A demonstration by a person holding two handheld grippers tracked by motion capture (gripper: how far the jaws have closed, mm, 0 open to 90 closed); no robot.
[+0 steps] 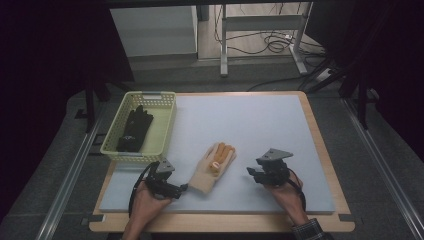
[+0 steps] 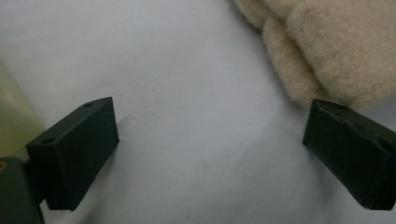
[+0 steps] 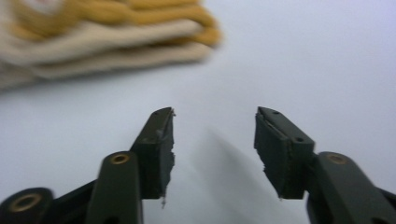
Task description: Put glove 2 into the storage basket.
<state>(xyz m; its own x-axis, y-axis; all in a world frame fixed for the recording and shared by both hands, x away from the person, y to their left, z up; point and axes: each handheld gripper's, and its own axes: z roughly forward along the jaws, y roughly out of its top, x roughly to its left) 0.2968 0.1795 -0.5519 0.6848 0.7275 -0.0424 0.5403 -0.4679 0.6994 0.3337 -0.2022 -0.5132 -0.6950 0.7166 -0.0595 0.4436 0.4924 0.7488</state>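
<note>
Glove point(image 1: 213, 166) is laid mid-desk, long axis from 7 to 1 o'clock; its cuff is just at 3 o'clock of the spread, empty left claw point(image 1: 181, 188). Right claw point(image 1: 250, 171), also spread, is farther off.

High view dim, dark surround; right gripper view motion-blurred, glove point(image 3: 93, 37) smeared; soft shadows under fingers point(image 3: 156, 149).

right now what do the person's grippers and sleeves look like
Both are black handheld tools. The left gripper and the right gripper each carry a grey three-cornered plate on top and trail a black cable looping back by the hand. In the gripper views the jaws end in flat, blocky black pads with small screw holes; the right gripper's arms show brass-coloured rivets. A dark plaid cuff shows at the right wrist.
</note>
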